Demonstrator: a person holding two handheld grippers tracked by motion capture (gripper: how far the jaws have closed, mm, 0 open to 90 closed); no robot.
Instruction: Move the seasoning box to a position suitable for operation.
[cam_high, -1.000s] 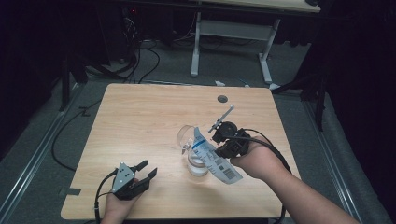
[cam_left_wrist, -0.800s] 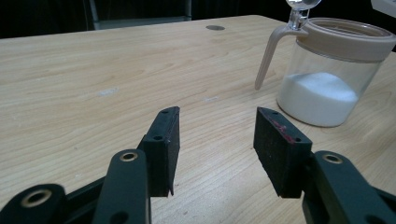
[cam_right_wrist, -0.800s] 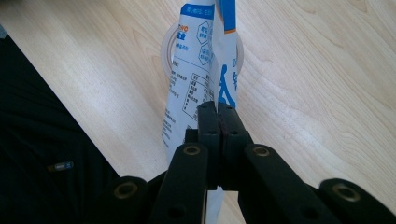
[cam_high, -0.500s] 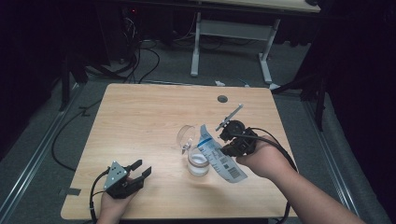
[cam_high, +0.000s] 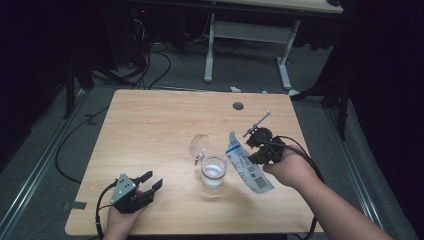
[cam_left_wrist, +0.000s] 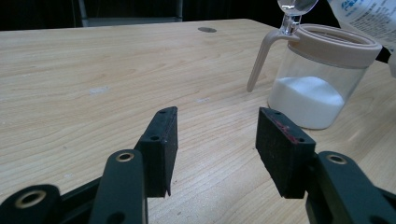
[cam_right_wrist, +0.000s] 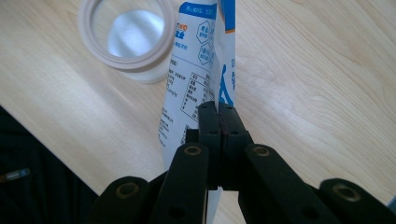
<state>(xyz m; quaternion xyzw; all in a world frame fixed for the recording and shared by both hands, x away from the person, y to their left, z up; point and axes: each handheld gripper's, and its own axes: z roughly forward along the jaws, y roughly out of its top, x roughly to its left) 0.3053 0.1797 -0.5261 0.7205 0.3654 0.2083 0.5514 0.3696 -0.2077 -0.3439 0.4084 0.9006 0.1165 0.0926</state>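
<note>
My right hand-held gripper (cam_right_wrist: 218, 109) pinches the white printed sachet (cam_high: 247, 162) beside the clear glass jar (cam_high: 213, 172). My left hand-held gripper (cam_left_wrist: 217, 140) gapes empty. Tilt badly and I think powder spills across the desk (cam_high: 150, 130).

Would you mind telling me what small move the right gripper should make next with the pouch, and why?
Probably set the pouch down on the table: the right gripper is shut on it beside the jar, not over its open mouth, and the jar already holds white powder.

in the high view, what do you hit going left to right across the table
left hand-held gripper → glass jar of white powder → printed white packet → right hand-held gripper
</note>
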